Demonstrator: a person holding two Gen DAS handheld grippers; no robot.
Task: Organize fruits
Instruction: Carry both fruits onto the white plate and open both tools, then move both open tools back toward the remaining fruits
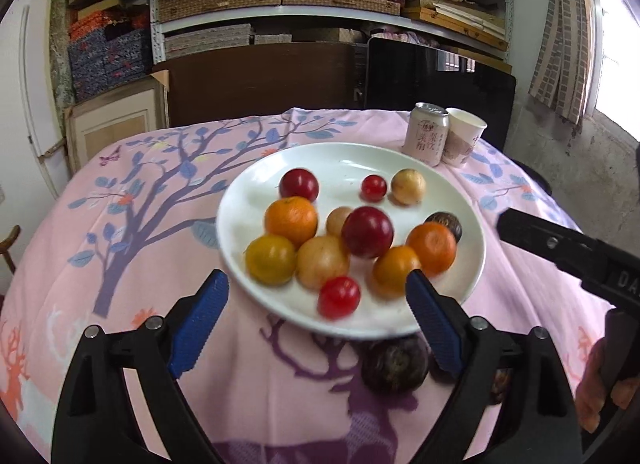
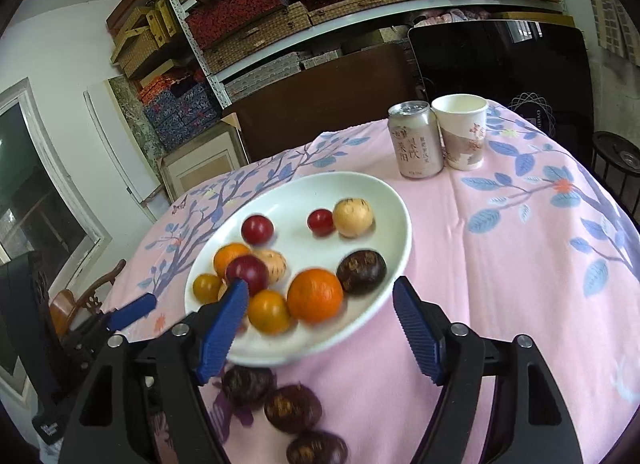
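Dark round fruits (image 2: pixel 292 408) lie on the desk (image 2: pixel 500 264) just below my right hand-held gripper (image 2: pixel 316 328), nearer it than the left one. Both it and my left hand-held gripper (image 1: pixel 316 324) stand spread, pinching nothing. Ahead of both sits the white plate (image 2: pixel 384 199) with the other fruits; I judge the right should reach down.

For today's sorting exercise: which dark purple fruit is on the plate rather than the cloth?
The dark fruit at the white plate's right edge, beside an orange; the others lie off the plate.
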